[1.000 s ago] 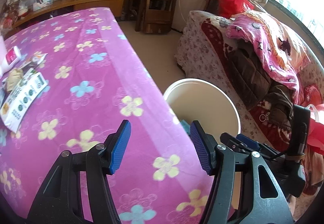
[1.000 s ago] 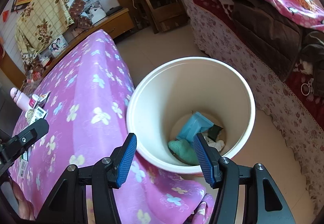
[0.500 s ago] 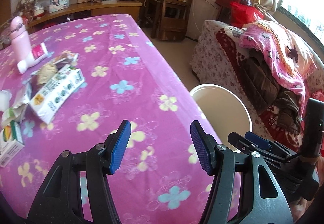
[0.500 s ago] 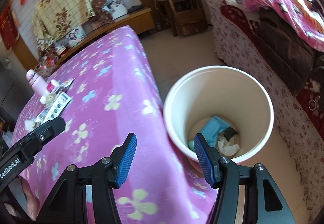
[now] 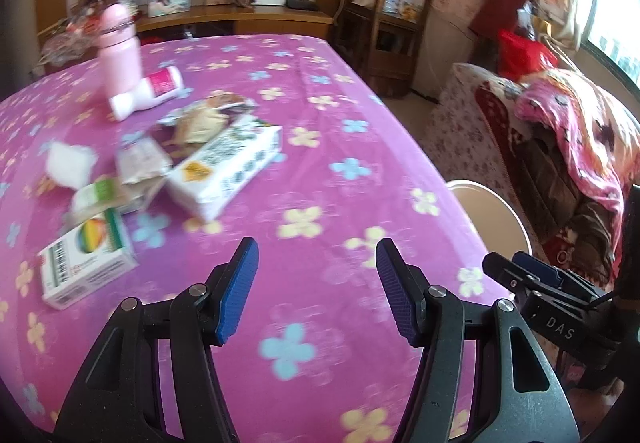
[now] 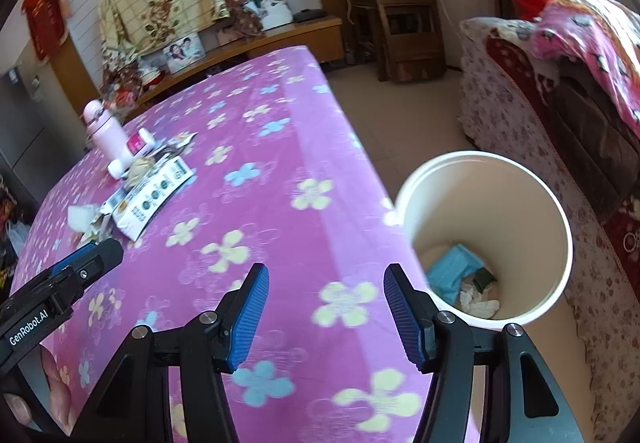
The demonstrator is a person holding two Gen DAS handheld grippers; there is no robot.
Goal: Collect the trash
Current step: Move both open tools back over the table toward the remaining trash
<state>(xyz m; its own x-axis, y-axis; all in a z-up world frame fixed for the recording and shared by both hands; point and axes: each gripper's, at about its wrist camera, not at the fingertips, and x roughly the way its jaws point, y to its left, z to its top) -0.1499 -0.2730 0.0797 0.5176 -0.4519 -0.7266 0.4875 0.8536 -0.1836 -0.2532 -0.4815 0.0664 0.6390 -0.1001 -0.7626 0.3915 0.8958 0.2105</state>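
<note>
The table (image 5: 360,147) hides most of the bin (image 5: 496,215).

Wrappers, cartons (image 5: 224,171) heaped on purple cloth, cream bin (image 6: 484,239) alongside, part-filled w/ trash

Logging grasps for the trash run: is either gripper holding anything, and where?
Nothing is held: left gripper and right gripper stand open over the purple flowered cloth.

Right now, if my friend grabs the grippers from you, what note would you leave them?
Left hand-held gripper: open, empty, above the pink flowered table.
Right hand-held gripper: open, empty, near the table edge by the white bin.
Done: blue packet and crumpled tissue lie in the bin.
Left: tissue pack, small box and wrappers on the table.
</note>
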